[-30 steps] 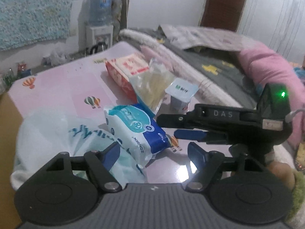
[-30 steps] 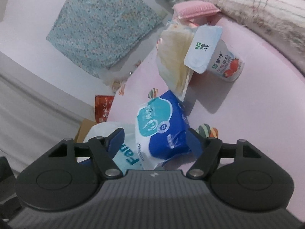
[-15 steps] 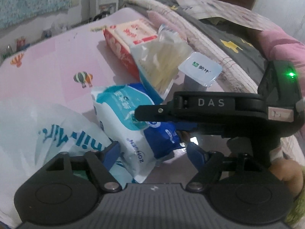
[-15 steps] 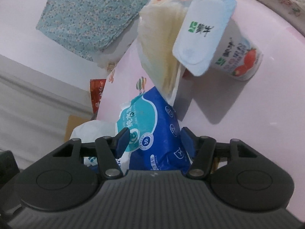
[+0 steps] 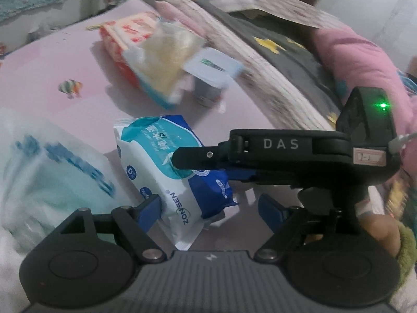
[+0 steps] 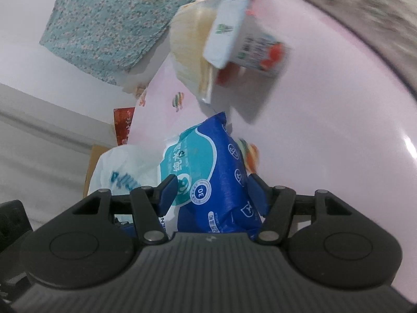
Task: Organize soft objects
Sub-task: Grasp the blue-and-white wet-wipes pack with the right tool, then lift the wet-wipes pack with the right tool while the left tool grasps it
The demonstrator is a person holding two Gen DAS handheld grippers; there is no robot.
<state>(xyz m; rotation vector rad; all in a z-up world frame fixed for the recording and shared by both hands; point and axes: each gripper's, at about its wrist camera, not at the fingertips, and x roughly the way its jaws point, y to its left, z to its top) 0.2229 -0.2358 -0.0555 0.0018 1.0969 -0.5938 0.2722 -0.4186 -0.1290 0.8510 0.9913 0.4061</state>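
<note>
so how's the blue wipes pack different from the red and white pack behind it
The blue wipes pack is blue, teal and white; the red and white pack is red, orange and white. The blue pack sits between the fingers of the right hand-held gripper, with the left hand-held gripper open around its near end; the red pack lies untouched, farther back, with a clear bag leaning on it. Both are soft packs on the pink table.
</note>
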